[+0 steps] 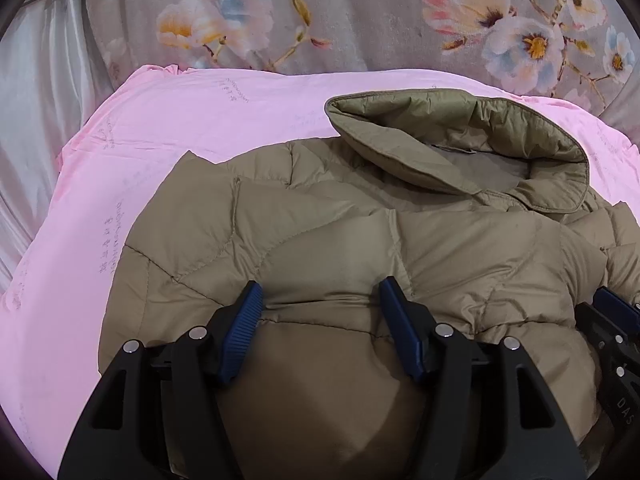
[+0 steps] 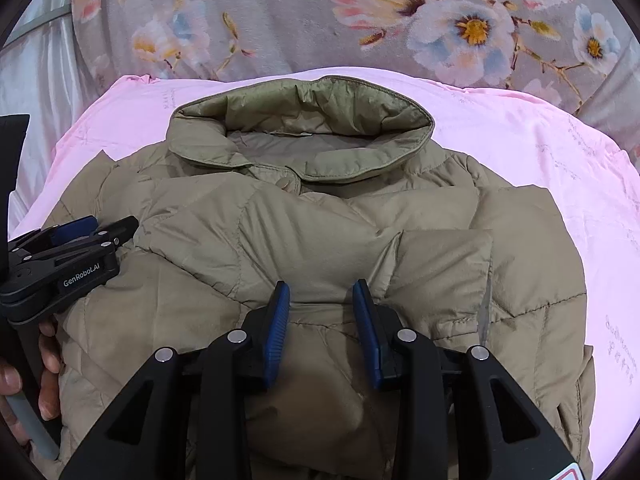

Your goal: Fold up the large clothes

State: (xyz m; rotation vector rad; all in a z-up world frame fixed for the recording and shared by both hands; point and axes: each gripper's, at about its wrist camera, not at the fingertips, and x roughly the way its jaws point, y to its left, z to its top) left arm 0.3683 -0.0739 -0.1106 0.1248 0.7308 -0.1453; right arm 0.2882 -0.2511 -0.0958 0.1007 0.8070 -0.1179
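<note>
On a pink sheet (image 2: 520,152), a khaki puffer jacket (image 2: 320,240) lies collar-up. Both the left gripper (image 1: 320,304) and right gripper (image 2: 322,300) press into it, jaws apart around bunched fabric.

Olive quilted jacket (image 2: 320,240) is laid collar-away on a pink sheet (image 2: 560,168), floral blanket (image 2: 280,16) beyond. Right gripper (image 2: 322,312) is pressed onto the padding, blue pads parted with fabric bunched between. Left gripper (image 2: 76,236) is seen at the left edge, jaw state unclear, held by a hand (image 2: 44,364).
</note>
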